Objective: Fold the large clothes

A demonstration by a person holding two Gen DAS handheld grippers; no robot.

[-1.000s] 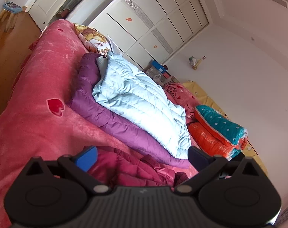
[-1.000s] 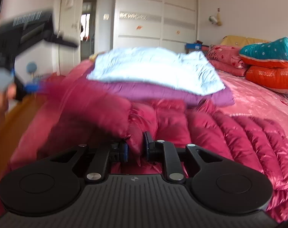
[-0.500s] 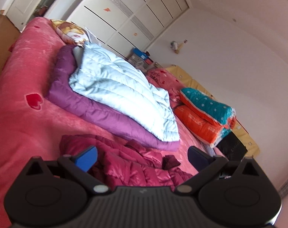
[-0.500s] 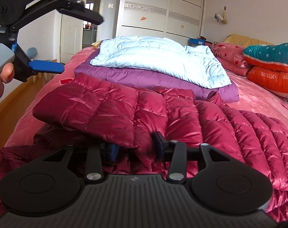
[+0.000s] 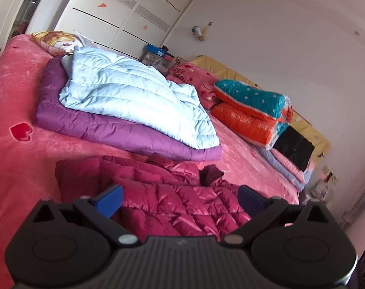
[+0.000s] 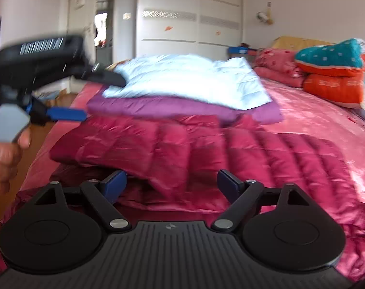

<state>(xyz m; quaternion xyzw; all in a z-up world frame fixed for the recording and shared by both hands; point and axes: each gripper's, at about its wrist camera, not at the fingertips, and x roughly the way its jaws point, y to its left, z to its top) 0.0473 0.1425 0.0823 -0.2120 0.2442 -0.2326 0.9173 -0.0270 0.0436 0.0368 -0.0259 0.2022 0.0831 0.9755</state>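
The pink bedspread (image 5: 16, 96) fills most of both views, with bare stretches along its left side by the wooden floor (image 6: 62, 98) and to the right of the coats. A crimson down coat (image 6: 206, 149) lies spread across the near part of the bed, one flap folded over its left half, its near hem just under both grippers. Beyond it, touching its far edge, a purple coat (image 5: 110, 130) lies flat with a pale blue coat (image 5: 134, 96) stacked on top. To the right, by the yellow headboard (image 5: 230, 69), sit folded teal and orange quilts (image 5: 252, 115) and pink pillows (image 5: 192, 74).

The right gripper (image 6: 171, 184) has just been opening; its jaws stand wide above the crimson fabric, pinching nothing. The left gripper (image 5: 180, 198), held in a hand (image 6: 4, 159), is spread wide too, hovering over the coat's left edge, empty.
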